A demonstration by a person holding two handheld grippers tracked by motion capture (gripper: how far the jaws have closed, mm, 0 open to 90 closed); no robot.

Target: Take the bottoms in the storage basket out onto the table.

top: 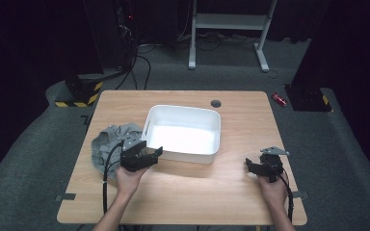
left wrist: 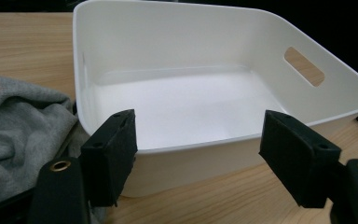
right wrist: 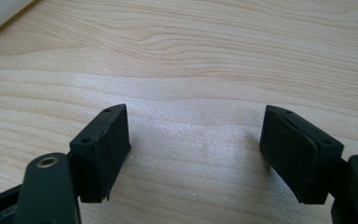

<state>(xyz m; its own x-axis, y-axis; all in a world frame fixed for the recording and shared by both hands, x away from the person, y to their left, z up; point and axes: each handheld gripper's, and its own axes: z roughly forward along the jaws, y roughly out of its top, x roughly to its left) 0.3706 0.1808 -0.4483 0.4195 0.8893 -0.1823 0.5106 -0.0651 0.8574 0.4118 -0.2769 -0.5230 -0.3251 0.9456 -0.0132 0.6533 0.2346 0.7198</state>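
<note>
A white plastic bin (top: 183,131) stands in the middle of the wooden table, with nothing inside. A crumpled grey cloth (top: 110,144) lies against its left side. My left gripper (top: 150,153) hovers at the bin's near-left corner, jaws open. In the left gripper view the bin (left wrist: 205,93) sits just past the open jaws, and the grey cloth (left wrist: 18,126) lies at the left. My right gripper (top: 251,166) rests low near the table's right front, open. In the right gripper view its jaws stand wide over bare wood (right wrist: 196,84).
A dark round grommet (top: 216,103) sits in the table's far edge behind the bin. Beyond the table are a white metal frame (top: 229,24), cables on the floor and a yellow-black striped base (top: 79,94). A small red object (top: 279,99) lies on the floor at right.
</note>
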